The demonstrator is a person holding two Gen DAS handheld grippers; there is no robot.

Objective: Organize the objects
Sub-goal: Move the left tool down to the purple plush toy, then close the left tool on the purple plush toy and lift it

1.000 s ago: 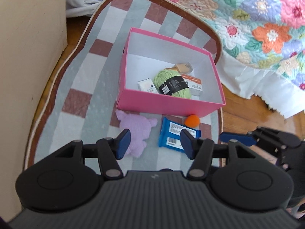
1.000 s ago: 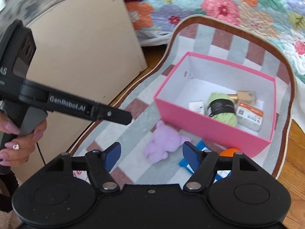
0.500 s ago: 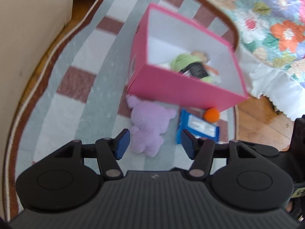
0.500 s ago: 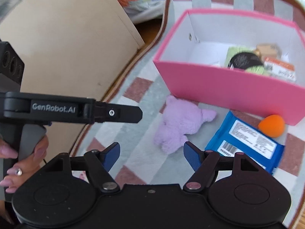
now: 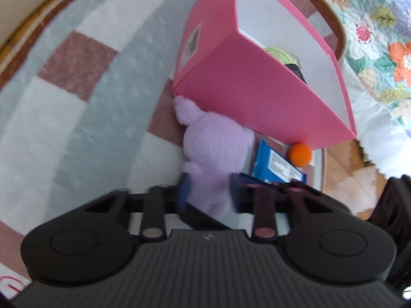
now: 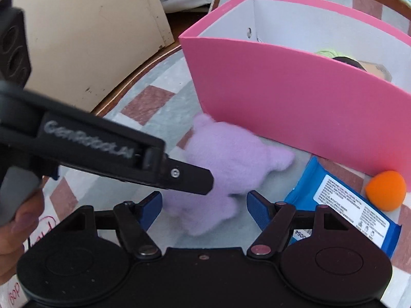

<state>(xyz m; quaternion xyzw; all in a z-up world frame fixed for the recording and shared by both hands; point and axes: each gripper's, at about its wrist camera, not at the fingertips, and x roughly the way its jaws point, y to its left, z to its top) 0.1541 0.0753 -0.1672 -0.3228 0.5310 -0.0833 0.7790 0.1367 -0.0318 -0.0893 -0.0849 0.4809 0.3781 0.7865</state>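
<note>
Both wrist views look down close at the rug (image 5: 77,107), sharing the pink box (image 5: 251,87) and purple plush (image 6: 231,159).

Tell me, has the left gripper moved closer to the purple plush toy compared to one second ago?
Yes. The left gripper came forward and down toward the pink box; its fingers now flank the purple plush toy.

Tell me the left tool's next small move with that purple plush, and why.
Probably close the left tool on the purple plush toy. Its blue fingers already flank the toy's lower end, still apart, and the toy lies on the rug against the pink box. The right tool hangs open near it, gripping nothing.
</note>
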